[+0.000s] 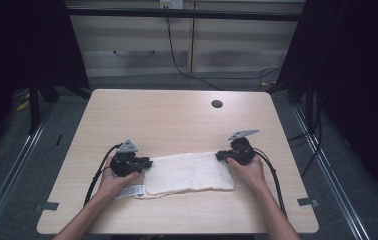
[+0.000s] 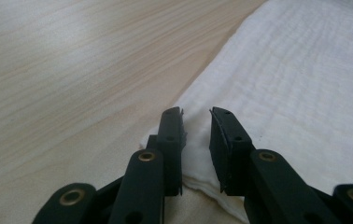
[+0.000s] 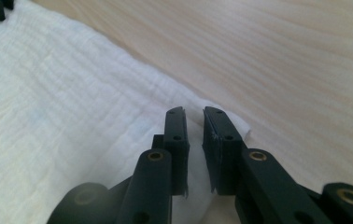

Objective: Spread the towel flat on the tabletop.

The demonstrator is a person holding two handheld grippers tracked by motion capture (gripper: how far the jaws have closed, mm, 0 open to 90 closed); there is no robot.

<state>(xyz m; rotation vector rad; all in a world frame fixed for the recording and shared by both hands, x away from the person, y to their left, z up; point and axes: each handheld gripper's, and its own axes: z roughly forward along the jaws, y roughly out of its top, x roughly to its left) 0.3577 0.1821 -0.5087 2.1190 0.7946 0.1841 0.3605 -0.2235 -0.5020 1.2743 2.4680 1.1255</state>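
Note:
A white folded cloth lies as a long strip across the near half of the table. My left gripper is at its left far corner, pointing inward. Its jaws stand a little apart, and the cloth corner is pinched in the gap between them. At the right far corner, my right gripper also points inward. Its jaws are narrow and hold a bunched fold of cloth, whose tip pokes out beside the right jaw. Both hands rest low at the table.
The light wooden table has a round cable hole at the back right. A white label sticks out of the cloth's near left corner. Black cables trail from both grippers toward the front edge.

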